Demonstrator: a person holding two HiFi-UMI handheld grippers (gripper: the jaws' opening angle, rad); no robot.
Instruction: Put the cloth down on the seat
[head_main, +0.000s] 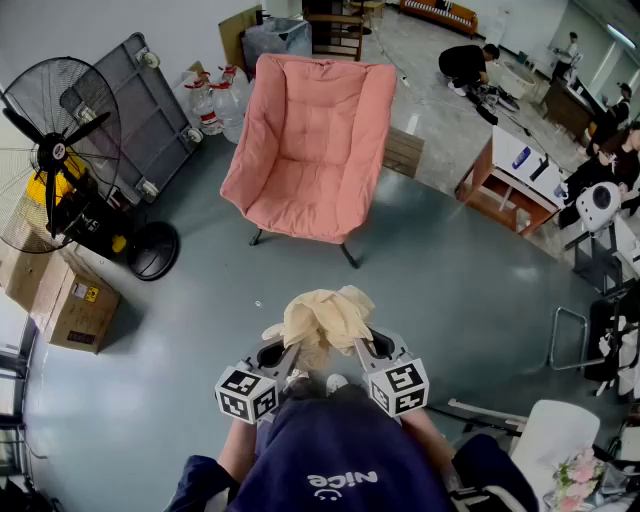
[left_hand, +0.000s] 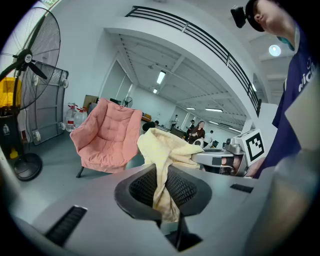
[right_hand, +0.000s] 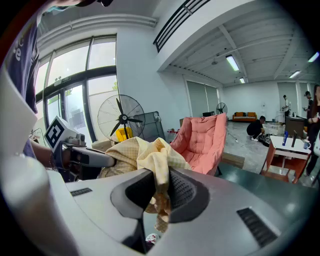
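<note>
A pale yellow checked cloth (head_main: 325, 318) hangs bunched in the air between my two grippers, in front of the person's body. My left gripper (head_main: 290, 352) is shut on one end of the cloth (left_hand: 162, 170). My right gripper (head_main: 358, 345) is shut on the other end of the cloth (right_hand: 152, 167). The pink padded chair (head_main: 312, 150) stands on the grey floor well ahead of the grippers, its seat (head_main: 300, 205) bare; the chair also shows in the left gripper view (left_hand: 105, 142) and the right gripper view (right_hand: 202, 142).
A large standing fan (head_main: 60, 170) and a cardboard box (head_main: 70, 305) are at the left. A grey cart (head_main: 150, 110) and water bottles (head_main: 215, 100) stand behind the chair's left. At the right are a wooden table (head_main: 505, 180), people and other furniture.
</note>
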